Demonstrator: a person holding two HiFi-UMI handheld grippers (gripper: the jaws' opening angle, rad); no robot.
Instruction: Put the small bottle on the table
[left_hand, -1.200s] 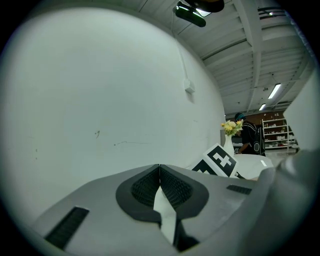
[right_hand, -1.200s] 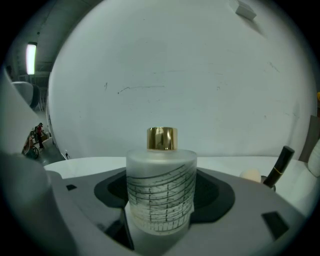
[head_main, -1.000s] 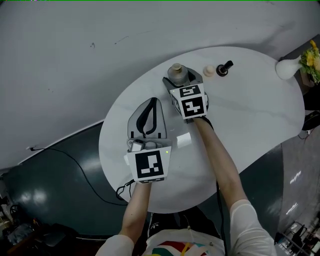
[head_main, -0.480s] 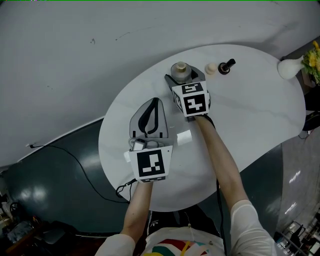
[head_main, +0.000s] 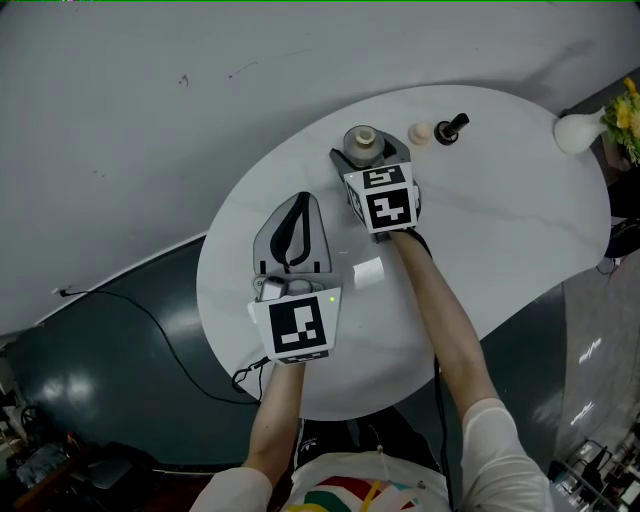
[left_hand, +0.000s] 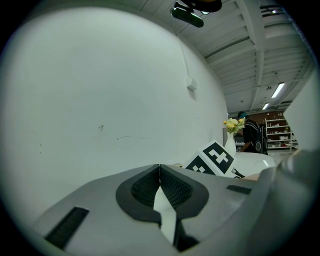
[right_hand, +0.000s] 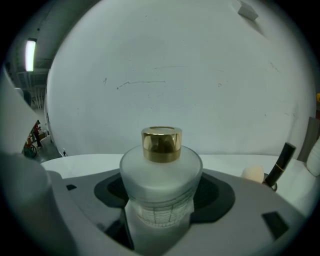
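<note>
Gripping the small bottle (head_main: 362, 141) upright, the right tongs (head_main: 363, 152) sit near the counter's (head_main: 500, 230) 12 o'clock rim; bare surface spreads toward 4 o'clock. At 7 o'clock lie the left tongs (head_main: 302, 201), shut and empty.

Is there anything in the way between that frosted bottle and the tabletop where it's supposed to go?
Nothing visible. The right gripper holds the frosted bottle over a bare stretch of the table. The beige piece and the small black bottle stand apart, to its right.
</note>
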